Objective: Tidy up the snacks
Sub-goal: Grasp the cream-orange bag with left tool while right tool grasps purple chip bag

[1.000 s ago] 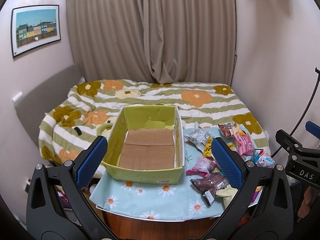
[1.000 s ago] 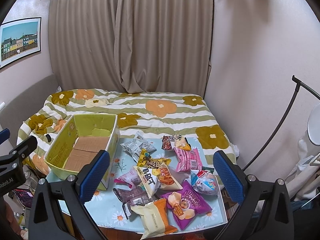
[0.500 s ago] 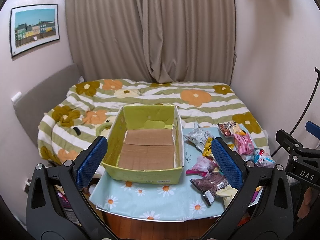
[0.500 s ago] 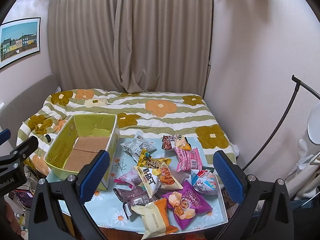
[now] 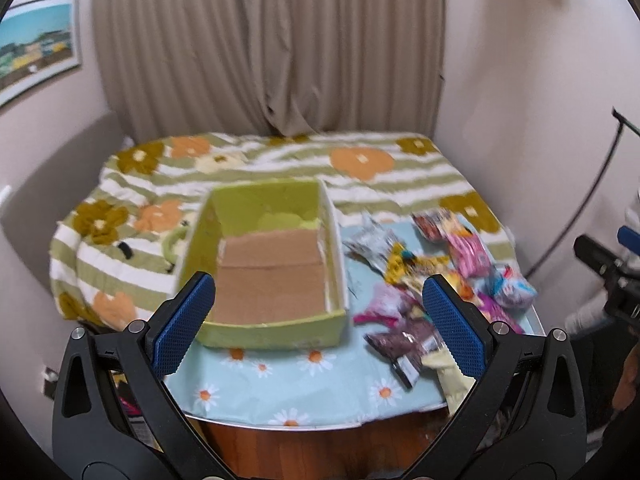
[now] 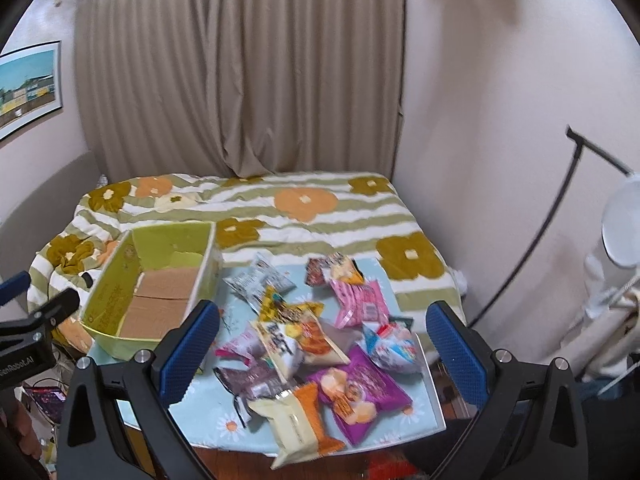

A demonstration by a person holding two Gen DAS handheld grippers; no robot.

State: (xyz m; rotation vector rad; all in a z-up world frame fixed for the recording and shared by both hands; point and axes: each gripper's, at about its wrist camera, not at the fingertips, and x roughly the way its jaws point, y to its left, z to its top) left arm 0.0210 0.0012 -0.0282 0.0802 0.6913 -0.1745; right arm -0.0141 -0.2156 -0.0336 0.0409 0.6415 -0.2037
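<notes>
Snacks unsorted, box bare

Box sits at the table's left edge, nothing in it. Snacks lie heaped on the right half, none packed; all the work seems left. Left gripper and right gripper hover wide open, holding nothing.

Both views have gone blurred with motion, where a second ago they were sharp. In the left wrist view the green box now sits lower and more to the right between the fingers of the left gripper, and its near wall has swung to a slant. The framed picture has slid toward the left edge, partly cut off. In the right wrist view the snack pile lies lower, closer to the right gripper, and the box has shifted right.
</notes>
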